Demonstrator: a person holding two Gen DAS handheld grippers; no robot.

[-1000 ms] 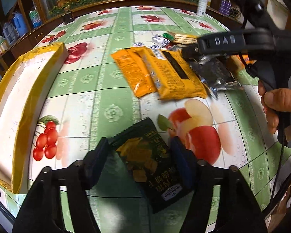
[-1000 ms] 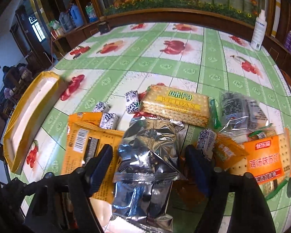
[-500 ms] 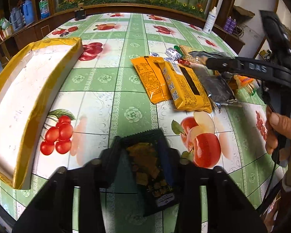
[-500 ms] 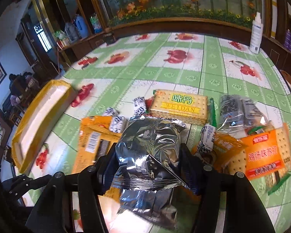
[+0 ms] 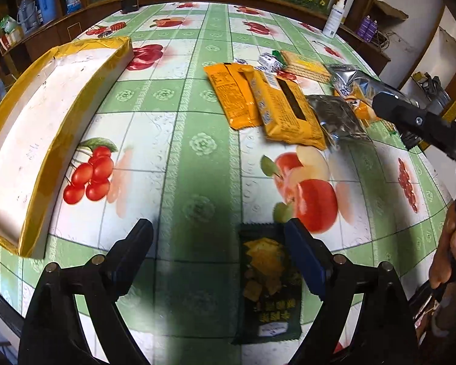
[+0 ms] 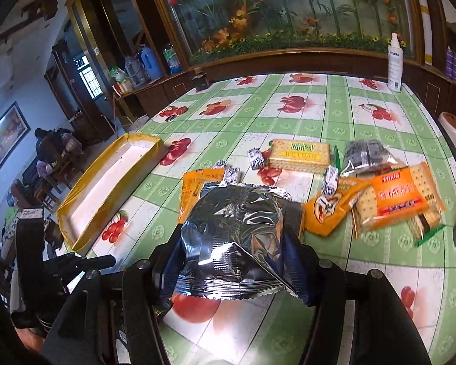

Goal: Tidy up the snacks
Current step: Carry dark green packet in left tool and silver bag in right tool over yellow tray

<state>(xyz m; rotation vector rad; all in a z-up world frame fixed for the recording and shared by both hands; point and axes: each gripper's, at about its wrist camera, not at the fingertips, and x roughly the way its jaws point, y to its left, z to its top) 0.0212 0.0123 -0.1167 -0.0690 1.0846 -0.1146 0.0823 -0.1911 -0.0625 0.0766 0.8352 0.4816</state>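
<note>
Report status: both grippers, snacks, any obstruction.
Left gripper jaws opening, dark green snack packet against one jaw. Right gripper shut on silver foil bag. Yellow-rimmed tray unobstructed.

- This looks like a lived-in home, a dining or sitting room.
- The bench (image 6: 343, 115) wears a glossy green-and-white oilcloth printed with cherries, apples and other fruit.
- At twelve o'clock in the right wrist view, a large wood-framed glass panel (image 6: 288, 9) painted with bamboo and flowers backs a dark wooden ledge.
- At ten o'clock, water jugs and a blue flask (image 6: 150, 60) crowd a wooden sideboard.
- At nine o'clock, a framed picture (image 6: 6, 135) hangs on a pale wall.
- A white spray bottle (image 6: 395, 60) stands at one o'clock.
</note>
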